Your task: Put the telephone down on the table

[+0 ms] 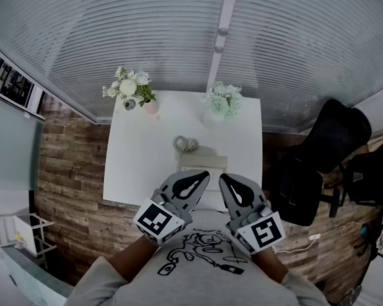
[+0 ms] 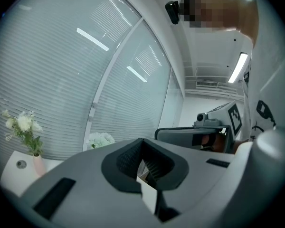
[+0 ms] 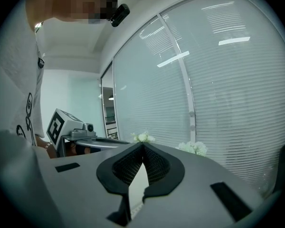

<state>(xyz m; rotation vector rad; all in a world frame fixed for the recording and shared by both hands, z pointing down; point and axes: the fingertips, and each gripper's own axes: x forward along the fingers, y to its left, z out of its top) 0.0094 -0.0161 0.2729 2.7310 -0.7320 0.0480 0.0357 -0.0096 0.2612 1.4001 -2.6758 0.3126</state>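
Note:
A pale telephone (image 1: 202,160) lies on the white table (image 1: 131,171) near its front edge, with a grey rounded part (image 1: 186,144) just behind it. My left gripper (image 1: 202,174) and right gripper (image 1: 224,178) hover side by side above the table's near edge, close to my chest, both shut and empty. In the left gripper view the jaws of the left gripper (image 2: 142,142) meet with nothing between them, and the right gripper (image 2: 213,127) shows beside it. The right gripper view shows the right gripper (image 3: 143,145) with its jaws together and the left gripper (image 3: 71,132) to one side.
A white bouquet in a pink vase (image 1: 130,89) stands at the table's back left, a pale green bouquet (image 1: 222,101) at the back right. Window blinds (image 1: 179,30) rise behind the table. Black chairs (image 1: 322,164) stand to the right, a white rack (image 1: 19,234) at lower left.

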